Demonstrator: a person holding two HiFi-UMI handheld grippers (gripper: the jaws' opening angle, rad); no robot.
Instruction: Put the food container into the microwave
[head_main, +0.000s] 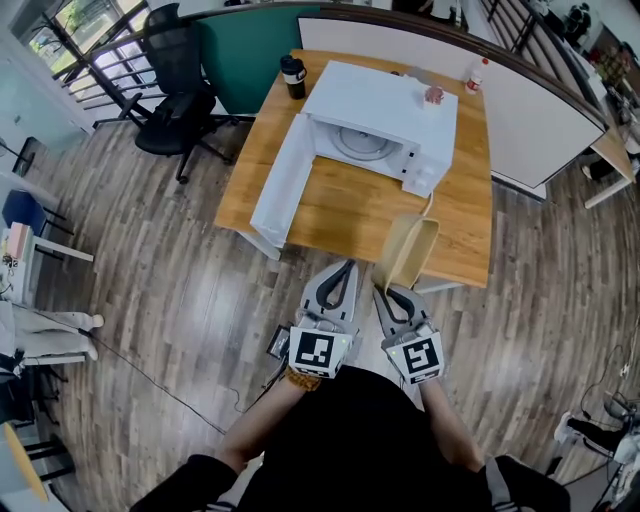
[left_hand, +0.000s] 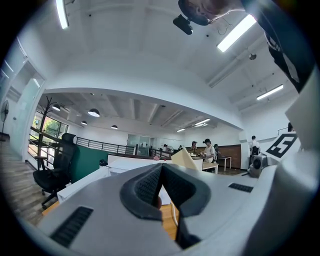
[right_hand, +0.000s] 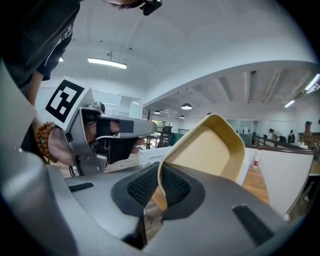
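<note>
Here, the left gripper (head_main: 349, 264) is seen with jaws pressed together on nothing. Just right of it, the food container (head_main: 410, 250) is pinched by its rim in the right gripper (head_main: 381, 289) and held tilted at the table (head_main: 460, 235) edge, apart from the open microwave (head_main: 385, 120). The pinched stretch of rim is hidden between the pads.

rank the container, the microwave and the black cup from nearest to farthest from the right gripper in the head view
1. Container: held in the jaws of the right gripper, over the near edge of the table.
2. Microwave: farther back, mid-table.
3. Black cup: far left corner.
</note>
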